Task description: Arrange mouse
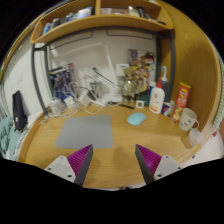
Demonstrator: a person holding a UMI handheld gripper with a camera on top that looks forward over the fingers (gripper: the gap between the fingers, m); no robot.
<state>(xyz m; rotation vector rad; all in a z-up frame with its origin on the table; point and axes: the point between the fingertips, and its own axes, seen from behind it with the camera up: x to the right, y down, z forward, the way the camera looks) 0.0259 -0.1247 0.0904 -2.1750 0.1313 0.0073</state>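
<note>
A light blue mouse (136, 118) lies on the wooden desk (115, 145), just right of a grey mouse mat (86, 130). Both are beyond my fingers. My gripper (112, 160) is open and empty, held above the desk's near part. Its magenta pads (82, 159) stand wide apart with bare wood between them. The mouse is ahead and slightly right of the gap.
Bottles and a white container (157, 99) stand at the back right, with white mugs (189, 120) nearer the right edge. Cables and small items (90, 98) clutter the back by the wall. A dark object (19, 110) stands at the left. A wooden shelf (95, 20) hangs overhead.
</note>
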